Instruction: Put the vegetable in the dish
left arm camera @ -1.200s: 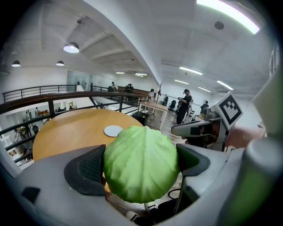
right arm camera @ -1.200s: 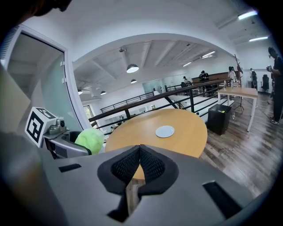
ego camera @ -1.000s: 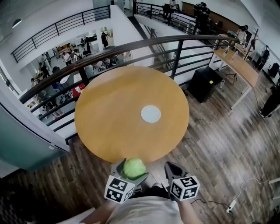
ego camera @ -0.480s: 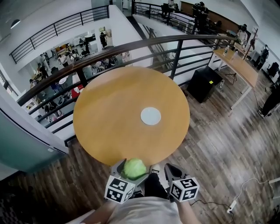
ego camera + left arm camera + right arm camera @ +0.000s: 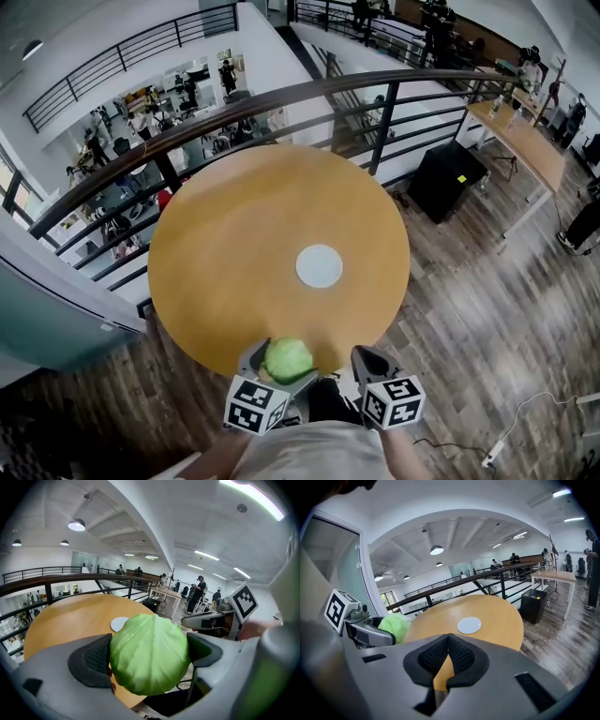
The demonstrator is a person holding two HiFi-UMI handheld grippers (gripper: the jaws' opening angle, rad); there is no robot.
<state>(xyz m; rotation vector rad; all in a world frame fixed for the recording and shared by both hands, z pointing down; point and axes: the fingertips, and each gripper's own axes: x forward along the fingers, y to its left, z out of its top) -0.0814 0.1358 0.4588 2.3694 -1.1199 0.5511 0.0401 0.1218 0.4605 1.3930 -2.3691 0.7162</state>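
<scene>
A round green cabbage (image 5: 287, 360) (image 5: 150, 654) (image 5: 393, 626) is clamped between the jaws of my left gripper (image 5: 281, 361) (image 5: 151, 654), held just over the near edge of the round wooden table (image 5: 234, 244). A small pale dish (image 5: 319, 265) (image 5: 120, 623) (image 5: 469, 625) lies flat on the table, a little right of its middle. My right gripper (image 5: 369, 361) (image 5: 448, 654) hangs beside the left one at the table's near edge, its pads pressed together with nothing between them.
A dark railing (image 5: 281, 98) curves round the far side of the table, with a drop to a lower floor behind it. A black box (image 5: 448, 178) and a long desk (image 5: 520, 141) stand on the wood floor at the right.
The table and dish have slid nearer and lower in the head view, as the person steps closer. Both grippers keep their places and states.
</scene>
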